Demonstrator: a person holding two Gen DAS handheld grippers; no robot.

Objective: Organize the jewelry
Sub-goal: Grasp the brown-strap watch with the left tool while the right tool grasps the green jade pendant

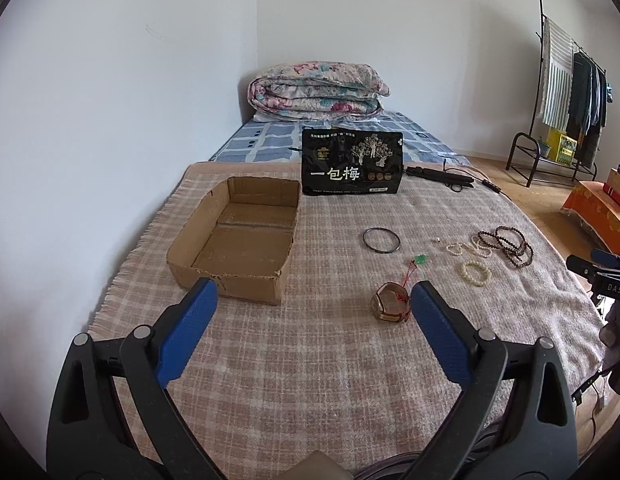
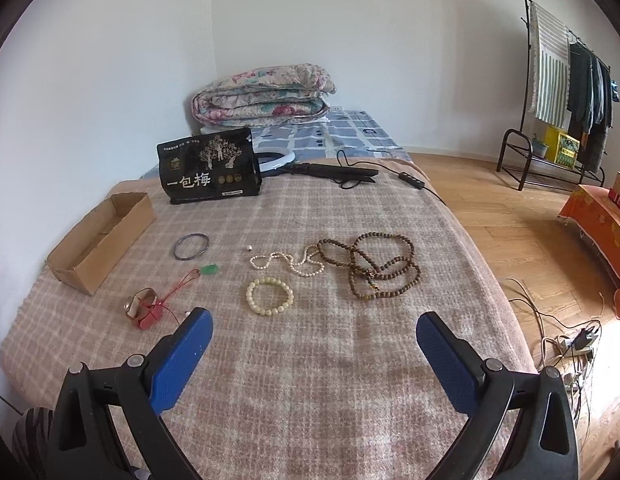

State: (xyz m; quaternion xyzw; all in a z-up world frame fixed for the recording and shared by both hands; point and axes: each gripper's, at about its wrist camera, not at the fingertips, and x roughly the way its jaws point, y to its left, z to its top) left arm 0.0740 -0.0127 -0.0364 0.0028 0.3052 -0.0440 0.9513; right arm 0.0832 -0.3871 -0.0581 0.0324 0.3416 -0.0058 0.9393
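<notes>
An empty cardboard box (image 1: 234, 236) sits on the checked blanket, also in the right wrist view (image 2: 102, 240). Jewelry lies loose: a dark bangle (image 1: 381, 241) (image 2: 191, 246), a green pendant on red cord (image 1: 420, 259) (image 2: 209, 269), a gold band with red cord (image 1: 391, 303) (image 2: 144, 307), a cream bead bracelet (image 1: 475, 273) (image 2: 269, 295), a pearl strand (image 2: 288, 263), and long brown beads (image 1: 510, 246) (image 2: 380, 266). My left gripper (image 1: 314, 294) is open, its right finger beside the gold band. My right gripper (image 2: 314, 326) is open, just short of the cream bracelet.
A black snack bag (image 1: 352, 162) (image 2: 208, 172) stands behind the jewelry. A black tripod with cable (image 2: 334, 172) lies behind it, and a folded quilt (image 1: 318, 88) further back. A clothes rack (image 2: 566, 80) and orange-covered bench (image 2: 598, 216) stand on the right.
</notes>
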